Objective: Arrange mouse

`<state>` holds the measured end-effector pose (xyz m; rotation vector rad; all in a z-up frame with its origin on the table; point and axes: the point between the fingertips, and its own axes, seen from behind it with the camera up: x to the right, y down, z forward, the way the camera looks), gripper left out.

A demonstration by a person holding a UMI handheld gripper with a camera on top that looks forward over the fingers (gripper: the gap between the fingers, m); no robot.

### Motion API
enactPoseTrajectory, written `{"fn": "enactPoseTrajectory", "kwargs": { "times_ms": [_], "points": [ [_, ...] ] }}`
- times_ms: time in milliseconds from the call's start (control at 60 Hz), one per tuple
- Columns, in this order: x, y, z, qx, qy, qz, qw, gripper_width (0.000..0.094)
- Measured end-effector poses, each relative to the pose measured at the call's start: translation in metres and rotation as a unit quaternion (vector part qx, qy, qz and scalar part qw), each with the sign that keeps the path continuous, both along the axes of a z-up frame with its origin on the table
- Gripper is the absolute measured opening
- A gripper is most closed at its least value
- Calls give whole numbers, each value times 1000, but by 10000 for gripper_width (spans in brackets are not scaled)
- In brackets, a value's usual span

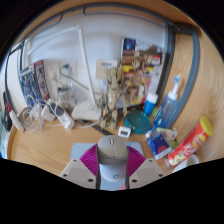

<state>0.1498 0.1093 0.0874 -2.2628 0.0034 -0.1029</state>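
We log the gripper (113, 168) nearest us, its fingers pressed onto a grey mouse (112, 152) from both sides; the magenta pads (96, 157) show striped on either flank of it. The mouse is smooth and rounded, with a scroll wheel on its top, held above the wooden table (60, 140). We read no brand on it.

Just right of the mouse lies a long red-and-yellow tube (190, 141) with print too small to read. Touching that tube on its mouse side sits a blue-and-white packet (163, 140), lettering also unreadable. Beyond the mouse to the right we note a dark teal bowl (137, 121); its contents cannot be made out. Further right of the mouse stands a blue bottle (152, 102) with a white cap.

Beyond the mouse to the left, a tangle of white cables (50, 113) lies on the table. Farthest off, behind the mouse, a clutter of boxes (130, 55) and small items lines the pale wall; no labels legible.
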Motion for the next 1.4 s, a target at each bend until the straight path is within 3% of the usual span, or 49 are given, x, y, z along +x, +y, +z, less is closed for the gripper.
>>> {"fn": "enactPoseTrajectory", "kwargs": {
  "times_ms": [200, 233, 250, 350, 533, 633, 817, 1167, 1400],
  "points": [
    [-3, -17, -102, -77, 29, -3, 997, 344],
    [-2, -13, -95, -53, 21, -2, 998, 319],
    [-1, -14, -97, -55, 23, -7, 998, 365],
    [-3, -14, -99, -60, 15, 2, 998, 376],
    [0, -13, -99, -62, 36, -14, 997, 561],
    [6, -19, -95, -75, 32, -27, 996, 879],
    [0, -37, -41, -56, 15, -35, 998, 857],
    [-66, -98, 151, 36, -17, -29, 999, 863],
    [-128, -150, 194, 68, 15, -9, 998, 858]
  ]
}}
